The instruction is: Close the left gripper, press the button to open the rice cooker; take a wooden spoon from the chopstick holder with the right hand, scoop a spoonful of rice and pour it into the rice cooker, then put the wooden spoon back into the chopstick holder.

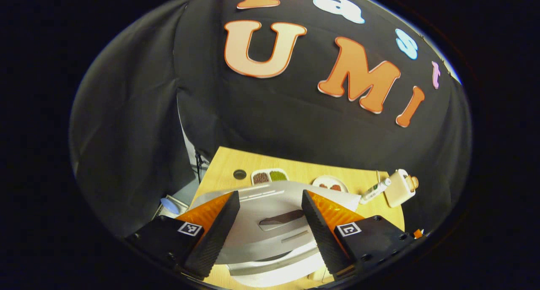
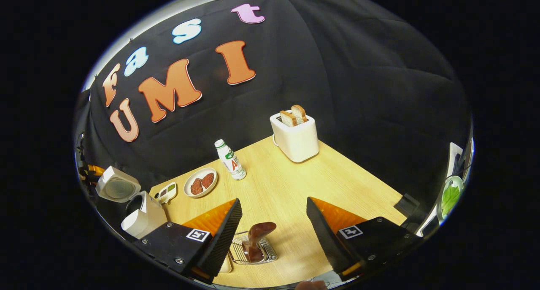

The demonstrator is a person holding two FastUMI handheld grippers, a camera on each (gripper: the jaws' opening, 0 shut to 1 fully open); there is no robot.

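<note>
Left gripper view: left claw (image 1: 270, 229), fingers spread wide apart, clamped on nothing, poised directly over the rice cooker (image 1: 270, 235). The cooker's grey lid fills the gap between the fingers; its front edge lies near the tabletop's (image 1: 228, 163) near rim. Beyond the lid, along the far edge: divided dish (image 1: 270, 176), plate of brown pieces (image 1: 330, 183), bottle (image 1: 375, 190), toaster (image 1: 400, 188) at the right corner.

Right gripper view: right claw (image 2: 274, 235), fingers wide apart, holding nothing. Wooden spoon (image 2: 257, 235) upright in the wire chopstick holder (image 2: 253, 250), between the fingers and nearer the left one, not touched. Rice cooker (image 2: 139, 218) at the left edge, lid raised. Plate (image 2: 201, 182) and bottle (image 2: 230, 160) near the back; toaster (image 2: 295, 138) with bread at the far corner. Bare wood lies broad ahead and to the right of the holder.
</note>
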